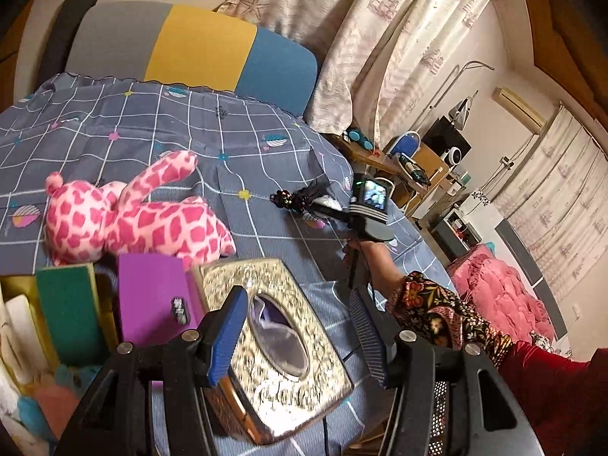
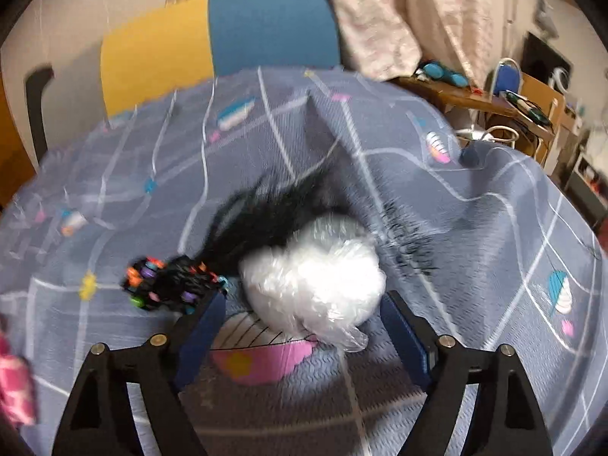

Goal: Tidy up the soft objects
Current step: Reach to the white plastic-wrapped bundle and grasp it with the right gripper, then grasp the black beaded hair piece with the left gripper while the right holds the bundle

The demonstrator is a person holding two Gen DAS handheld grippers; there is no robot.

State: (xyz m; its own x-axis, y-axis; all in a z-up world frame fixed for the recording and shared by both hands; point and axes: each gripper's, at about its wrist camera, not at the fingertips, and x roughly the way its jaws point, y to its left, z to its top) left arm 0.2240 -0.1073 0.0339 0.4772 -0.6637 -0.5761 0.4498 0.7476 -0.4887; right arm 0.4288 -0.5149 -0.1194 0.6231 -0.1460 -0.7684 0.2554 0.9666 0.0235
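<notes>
Soft objects lie on the checked cloth covering the surface: one pink plush giraffe (image 1: pixel 133 220) near the left edge, one white plastic-wrapped ball (image 2: pixel 315 281) with one black feathered, beaded piece (image 2: pixel 212 266) touching it near the right edge. The right gripper (image 2: pixel 304 326) reaches for the ball, jaws wide on either side and not pressing; closing on it seems next. The left gripper (image 1: pixel 300 342) hovers with jaws wide and empty above one silver tissue box (image 1: pixel 273 345).

Soft daylight is coming through the pale curtains (image 1: pixel 380 38), making the room bright. The right wrist view is looking smeared, mostly around the white fluffy ball (image 2: pixel 315 281). The left wrist view is staying sharper. Both pictures are bending round at dark corners.
</notes>
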